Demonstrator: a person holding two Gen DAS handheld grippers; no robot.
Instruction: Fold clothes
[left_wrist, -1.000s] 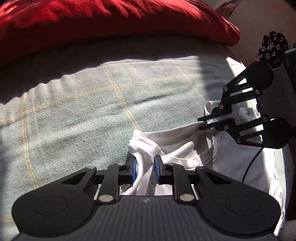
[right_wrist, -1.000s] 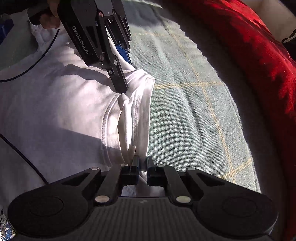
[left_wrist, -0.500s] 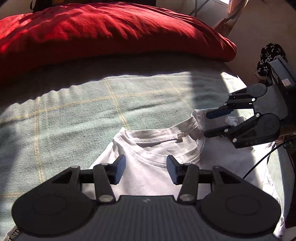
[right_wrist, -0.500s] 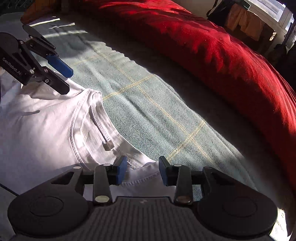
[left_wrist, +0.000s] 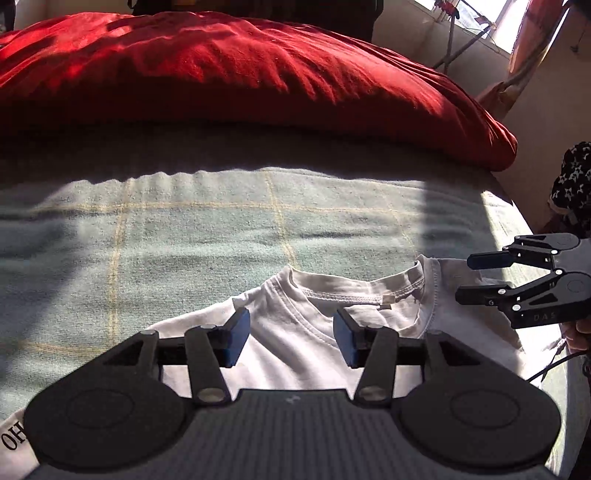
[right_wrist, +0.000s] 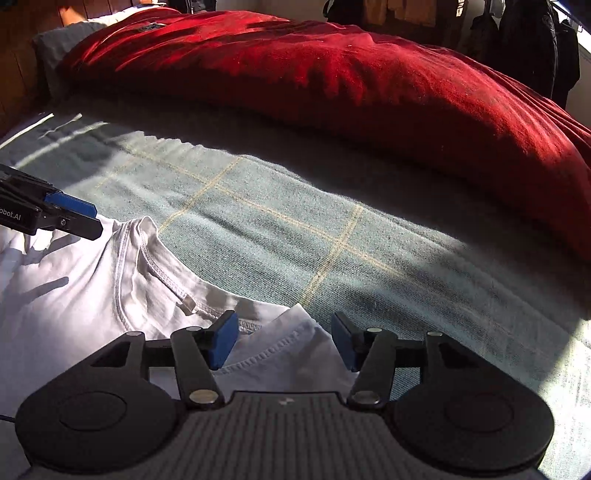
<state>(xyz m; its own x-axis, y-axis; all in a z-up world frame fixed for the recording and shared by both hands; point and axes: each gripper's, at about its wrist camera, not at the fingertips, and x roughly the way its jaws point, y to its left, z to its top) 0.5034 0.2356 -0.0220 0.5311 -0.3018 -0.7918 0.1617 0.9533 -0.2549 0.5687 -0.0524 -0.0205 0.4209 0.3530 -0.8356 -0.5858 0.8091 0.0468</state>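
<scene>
The left gripper (left_wrist: 291, 338) is held wide apart, its blue pads empty, just above the near left shoulder of a white T-shirt (left_wrist: 303, 332). The right gripper (right_wrist: 280, 341) is likewise spread wide and empty, poised over the shirt's right shoulder, where a corner of cloth is turned up. The T-shirt is laid flat on a pale green checked blanket (left_wrist: 184, 229) on the bed, its neckline (left_wrist: 354, 295) facing the far side and a small label seen inside the collar. Sunlight and shadow are cast across the blanket. A red duvet (left_wrist: 221, 74) is heaped along the far edge of the bed.
</scene>
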